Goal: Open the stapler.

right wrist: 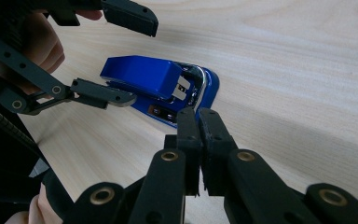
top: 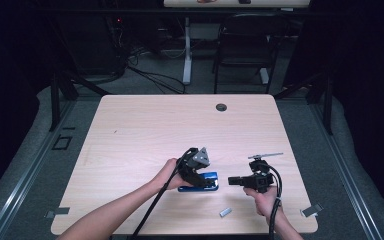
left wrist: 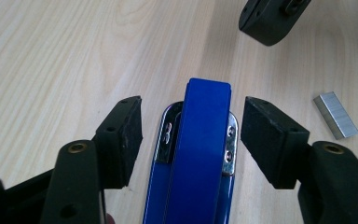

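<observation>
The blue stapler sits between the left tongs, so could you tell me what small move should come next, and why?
Probably close the left tongs onto the blue stapler: their pads flank it with gaps on both sides. The right tongs are shut, empty, near its front.

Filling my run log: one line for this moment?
left gripper: open, straddling blue stapler | right gripper: shut, empty, near stapler | staple strip: on table

A pale wood-grain table (top: 145,130) fills the middle of the high view, with a round dark cable hole (top: 221,107) near its far edge, upper centre. Toward the lower centre a blue stapler (top: 202,182) lies flat on the top. A small silver strip of staples (top: 225,212) rests just below and right of it, near the front edge.
</observation>
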Demonstrator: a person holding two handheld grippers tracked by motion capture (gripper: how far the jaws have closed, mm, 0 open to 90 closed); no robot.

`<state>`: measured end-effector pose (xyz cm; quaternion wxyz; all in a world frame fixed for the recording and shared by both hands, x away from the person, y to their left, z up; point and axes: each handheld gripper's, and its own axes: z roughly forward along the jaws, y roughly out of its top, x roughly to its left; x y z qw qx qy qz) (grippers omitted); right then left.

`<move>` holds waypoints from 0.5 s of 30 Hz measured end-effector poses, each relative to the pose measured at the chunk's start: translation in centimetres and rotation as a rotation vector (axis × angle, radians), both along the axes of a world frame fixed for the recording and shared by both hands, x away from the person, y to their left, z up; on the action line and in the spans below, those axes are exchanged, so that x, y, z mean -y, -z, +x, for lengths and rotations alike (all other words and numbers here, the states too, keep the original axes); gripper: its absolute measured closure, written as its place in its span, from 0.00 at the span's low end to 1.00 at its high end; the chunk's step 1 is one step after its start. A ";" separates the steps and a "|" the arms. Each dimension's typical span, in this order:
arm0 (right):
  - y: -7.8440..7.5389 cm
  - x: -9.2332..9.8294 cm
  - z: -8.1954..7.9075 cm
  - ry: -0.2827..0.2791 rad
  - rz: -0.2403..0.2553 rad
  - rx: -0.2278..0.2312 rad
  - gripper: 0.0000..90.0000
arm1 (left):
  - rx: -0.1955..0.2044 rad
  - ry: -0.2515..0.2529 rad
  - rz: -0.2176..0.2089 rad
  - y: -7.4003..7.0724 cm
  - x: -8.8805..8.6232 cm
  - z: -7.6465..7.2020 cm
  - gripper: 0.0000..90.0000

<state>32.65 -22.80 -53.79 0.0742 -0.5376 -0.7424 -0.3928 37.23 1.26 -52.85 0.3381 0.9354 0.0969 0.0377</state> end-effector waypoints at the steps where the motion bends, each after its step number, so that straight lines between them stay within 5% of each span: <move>1: 0.1 -0.1 0.0 0.010 -0.004 -0.004 0.98 | 0.004 0.000 0.003 0.0 0.2 0.0 0.45; 15: 1.0 1.5 -1.0 0.057 0.007 -0.033 0.98 | 0.006 0.037 0.067 1.0 2.9 0.0 0.61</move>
